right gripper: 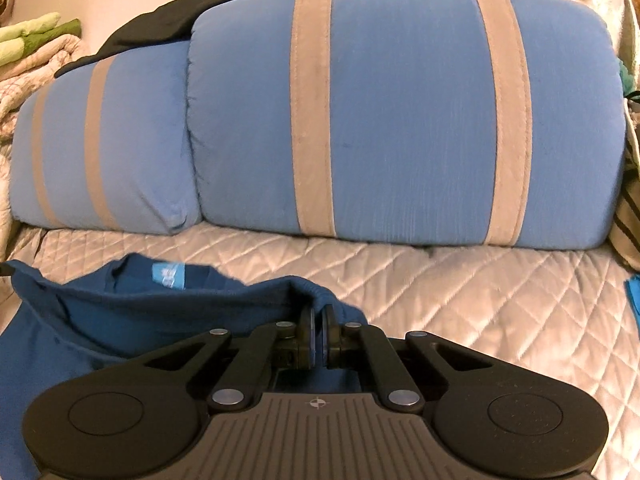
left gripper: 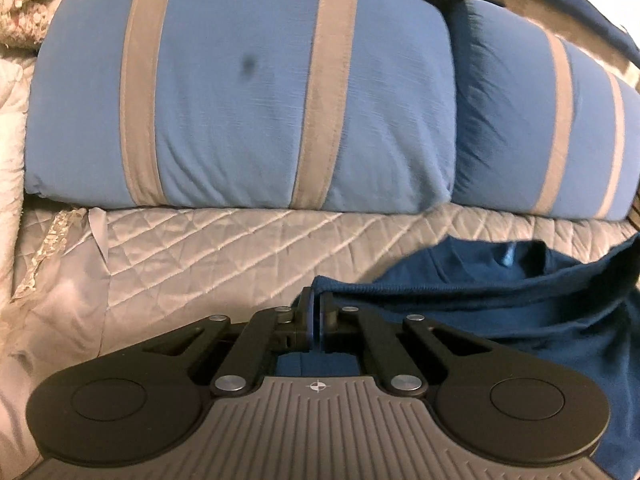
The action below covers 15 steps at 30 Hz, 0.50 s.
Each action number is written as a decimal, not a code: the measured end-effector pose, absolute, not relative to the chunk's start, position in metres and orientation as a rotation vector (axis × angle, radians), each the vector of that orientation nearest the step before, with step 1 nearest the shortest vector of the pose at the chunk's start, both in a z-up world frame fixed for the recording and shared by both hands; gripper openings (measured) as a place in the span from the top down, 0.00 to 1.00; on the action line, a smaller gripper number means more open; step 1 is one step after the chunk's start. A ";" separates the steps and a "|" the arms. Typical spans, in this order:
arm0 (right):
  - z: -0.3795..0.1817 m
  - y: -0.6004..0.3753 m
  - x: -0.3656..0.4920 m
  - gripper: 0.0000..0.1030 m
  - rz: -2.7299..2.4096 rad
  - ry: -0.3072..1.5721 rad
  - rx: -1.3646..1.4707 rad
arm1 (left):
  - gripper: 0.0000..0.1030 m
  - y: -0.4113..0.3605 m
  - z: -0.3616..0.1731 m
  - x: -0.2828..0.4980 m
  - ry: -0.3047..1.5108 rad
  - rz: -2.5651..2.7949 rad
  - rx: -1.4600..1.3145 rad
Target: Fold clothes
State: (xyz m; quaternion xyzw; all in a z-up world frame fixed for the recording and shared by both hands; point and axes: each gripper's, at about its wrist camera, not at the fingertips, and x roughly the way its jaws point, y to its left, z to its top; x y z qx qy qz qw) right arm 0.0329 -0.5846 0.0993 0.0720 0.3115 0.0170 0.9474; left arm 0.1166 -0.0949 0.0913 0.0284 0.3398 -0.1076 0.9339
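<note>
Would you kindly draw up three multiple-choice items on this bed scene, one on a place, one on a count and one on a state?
1. Where does the dark blue garment lie?
A. on the quilted bedspread, in front of the pillows
B. on top of the pillows
C. on a wooden chair

2. How many grey stripes cross the nearer blue pillow in the right wrist view?
A. none
B. two
C. five

3. How does the right gripper stand?
A. wide open above the cloth
B. shut on a pillow corner
C. shut on the garment's edge

Answers: 1 A, the garment rests on the bedspread below the pillows; 2 B, two upright grey bands show; 3 C, blue cloth is pinched between the closed pads.
</note>
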 end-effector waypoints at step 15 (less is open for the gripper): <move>0.091 -0.580 0.073 0.66 0.019 0.605 0.180 | 0.36 -0.092 0.082 0.154 0.705 -0.189 -0.059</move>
